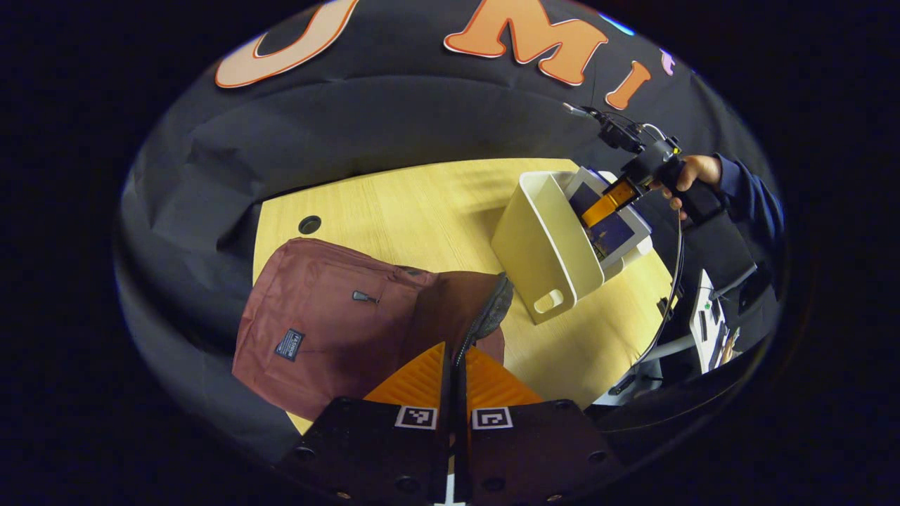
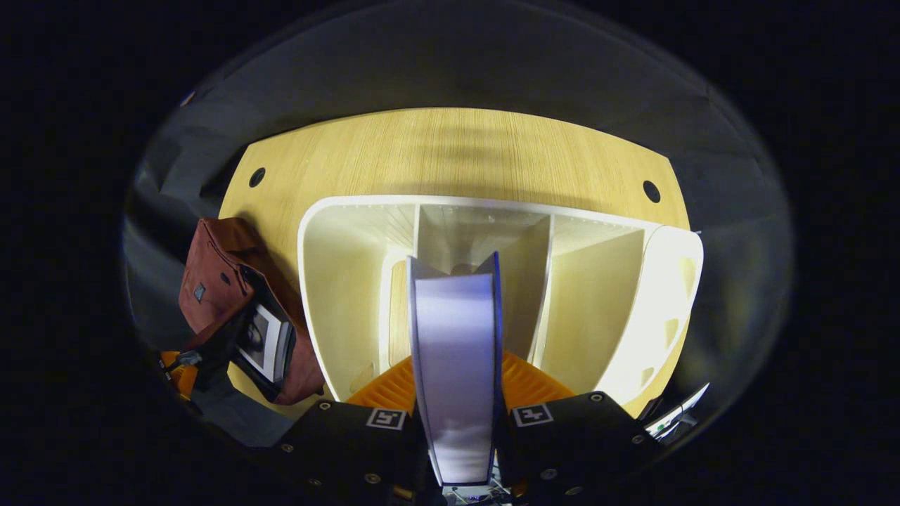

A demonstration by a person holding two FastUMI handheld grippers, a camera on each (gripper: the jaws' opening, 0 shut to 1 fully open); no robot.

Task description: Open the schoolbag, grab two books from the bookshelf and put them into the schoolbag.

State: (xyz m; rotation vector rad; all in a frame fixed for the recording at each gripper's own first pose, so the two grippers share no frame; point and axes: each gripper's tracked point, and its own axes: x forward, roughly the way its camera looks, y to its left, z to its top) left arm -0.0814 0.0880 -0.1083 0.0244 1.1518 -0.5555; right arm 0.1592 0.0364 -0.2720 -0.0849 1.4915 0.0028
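Left tongs (image 1: 457,365) pinch the schoolbag (image 1: 316,316) opening's edge; right tongs (image 2: 457,383) clamp a book (image 2: 455,365) in the bookshelf (image 2: 337,295)

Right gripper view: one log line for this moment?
right gripper: shut on blue-covered book | white plastic bookshelf | left gripper: shut on maroon fabric schoolbag flap | one book in bag

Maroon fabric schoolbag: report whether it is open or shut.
Open. The maroon fabric schoolbag gapes at the top in the right gripper view, with a book already inside its mouth.
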